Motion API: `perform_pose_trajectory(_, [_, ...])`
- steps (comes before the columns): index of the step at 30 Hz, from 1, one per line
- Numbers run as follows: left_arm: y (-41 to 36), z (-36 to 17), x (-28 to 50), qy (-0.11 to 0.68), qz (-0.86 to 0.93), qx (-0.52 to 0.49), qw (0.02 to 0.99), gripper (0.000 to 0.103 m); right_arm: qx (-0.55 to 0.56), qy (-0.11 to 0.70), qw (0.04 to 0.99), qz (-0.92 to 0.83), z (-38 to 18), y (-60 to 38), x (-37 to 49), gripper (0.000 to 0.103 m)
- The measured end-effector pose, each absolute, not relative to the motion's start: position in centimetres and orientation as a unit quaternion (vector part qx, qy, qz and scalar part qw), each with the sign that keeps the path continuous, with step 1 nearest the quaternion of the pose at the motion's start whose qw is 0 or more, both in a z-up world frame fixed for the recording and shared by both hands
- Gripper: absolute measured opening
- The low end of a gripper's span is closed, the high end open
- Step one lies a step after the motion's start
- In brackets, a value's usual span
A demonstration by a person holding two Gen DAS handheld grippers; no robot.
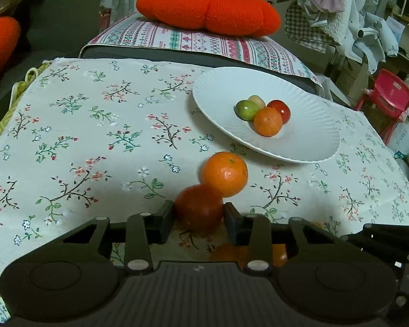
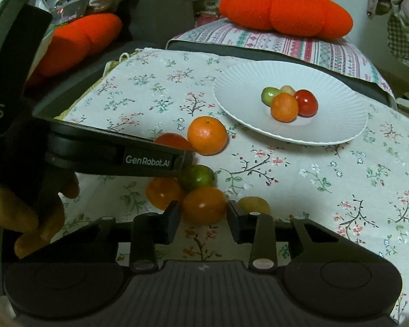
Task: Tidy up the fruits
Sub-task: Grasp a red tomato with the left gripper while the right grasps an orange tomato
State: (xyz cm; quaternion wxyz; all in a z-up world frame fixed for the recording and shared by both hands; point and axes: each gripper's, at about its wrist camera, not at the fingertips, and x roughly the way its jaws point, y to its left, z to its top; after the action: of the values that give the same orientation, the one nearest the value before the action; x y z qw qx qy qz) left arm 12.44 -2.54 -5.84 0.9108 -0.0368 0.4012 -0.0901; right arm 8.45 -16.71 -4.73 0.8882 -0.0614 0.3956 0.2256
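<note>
Left claw (image 1: 198, 212) around dark-red fruit (image 1: 199, 208)

This is a lived-in room of a home. A table under a floral tablecloth (image 1: 95, 136) carries a white fluted plate (image 1: 300, 136) near its far right corner. Beyond the far edge, a knitted orange pumpkin-shaped cushion (image 1: 207, 8) lies on a striped patterned cover (image 1: 204, 41), with a grey sofa (image 1: 62, 11) off the far left corner. Past the right edge, clothes (image 1: 327, 2) hang in a heap above a small red plastic chair (image 1: 387, 95).
</note>
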Motion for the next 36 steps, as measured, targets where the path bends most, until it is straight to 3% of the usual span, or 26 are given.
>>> perform_pose_trajectory(36, [-1.5, -4.7, 12.4, 0.388, -0.074, -0.056, 0.917, 0.018, -0.062, 0.373, 0.898, 0.226, -3.9, -16.6, 8.8, 0.032])
